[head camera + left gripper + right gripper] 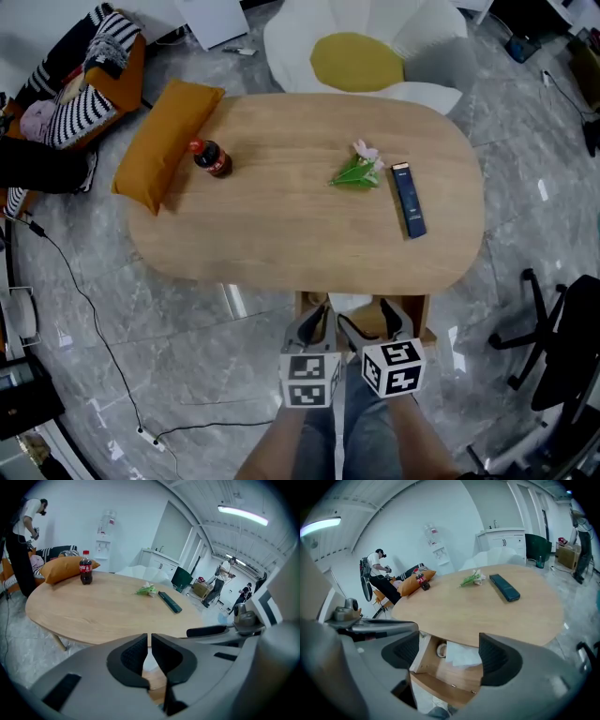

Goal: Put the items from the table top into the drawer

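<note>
On the oval wooden table (281,234) stand a cola bottle (212,157) (85,567) (422,580), a green sprig with pink flowers (358,171) (147,590) (471,578) and a dark blue flat case (409,200) (169,602) (504,587). Below the table's near edge the drawer (424,321) (440,679) is pulled out, with white paper (461,654) and a tape roll (441,650) inside. My left gripper (314,328) (149,641) is shut and empty. Beside it my right gripper (375,323) (449,651) hangs open over the drawer, holding nothing.
An orange pillow (164,141) lies on the table's left end. A white flower-shaped seat with a yellow cushion (361,56) stands beyond the table, and an office chair (562,347) at the right. A cable (94,319) runs over the floor. A person (23,541) stands by the sofa.
</note>
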Demonstrator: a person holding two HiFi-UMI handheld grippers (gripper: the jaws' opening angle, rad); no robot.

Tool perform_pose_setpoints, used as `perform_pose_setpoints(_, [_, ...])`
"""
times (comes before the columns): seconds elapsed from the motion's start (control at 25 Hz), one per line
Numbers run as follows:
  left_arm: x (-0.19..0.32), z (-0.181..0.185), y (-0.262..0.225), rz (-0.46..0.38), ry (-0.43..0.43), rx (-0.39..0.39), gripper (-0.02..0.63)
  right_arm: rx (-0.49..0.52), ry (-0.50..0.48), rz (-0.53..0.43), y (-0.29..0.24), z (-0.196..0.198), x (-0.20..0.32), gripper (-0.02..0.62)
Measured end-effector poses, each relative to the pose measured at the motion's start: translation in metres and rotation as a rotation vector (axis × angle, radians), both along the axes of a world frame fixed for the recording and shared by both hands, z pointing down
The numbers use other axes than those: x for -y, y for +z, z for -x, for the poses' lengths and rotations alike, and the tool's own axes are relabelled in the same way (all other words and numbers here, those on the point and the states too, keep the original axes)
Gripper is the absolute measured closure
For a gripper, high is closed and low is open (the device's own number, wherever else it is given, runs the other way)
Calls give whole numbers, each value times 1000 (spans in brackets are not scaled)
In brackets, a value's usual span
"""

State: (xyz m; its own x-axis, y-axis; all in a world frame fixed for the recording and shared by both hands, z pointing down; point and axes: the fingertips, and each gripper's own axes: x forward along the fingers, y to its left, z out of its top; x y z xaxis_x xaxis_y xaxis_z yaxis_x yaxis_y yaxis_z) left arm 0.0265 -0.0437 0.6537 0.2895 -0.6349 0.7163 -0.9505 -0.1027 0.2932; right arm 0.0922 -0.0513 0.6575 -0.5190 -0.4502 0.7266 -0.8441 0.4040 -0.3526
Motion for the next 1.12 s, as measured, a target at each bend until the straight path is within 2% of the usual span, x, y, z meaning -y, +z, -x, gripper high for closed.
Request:
perform_pose_setpoints(0.16, [3,-1,-43,-47,0,-8,594,23,8,-59,-48,-1,5,209])
perform_pose_setpoints(0.56, [15,3,-164,-236,14,-28,594,63,-5,-223,-175,8,20,212])
perform_pose_setpoints(0.8, [13,18,-232,-343,10,-38,594,97,-41,-306,-244,17,15,218])
perform_pose_setpoints(0.96, [2,28,-263,-366,-7,-27,594,136,-58,-287,-269,23,0,254])
perform_pose_setpoints(1.12, [-5,36,-290,-381,2,-17,594,100,-75,-362,-300,25,-3,280])
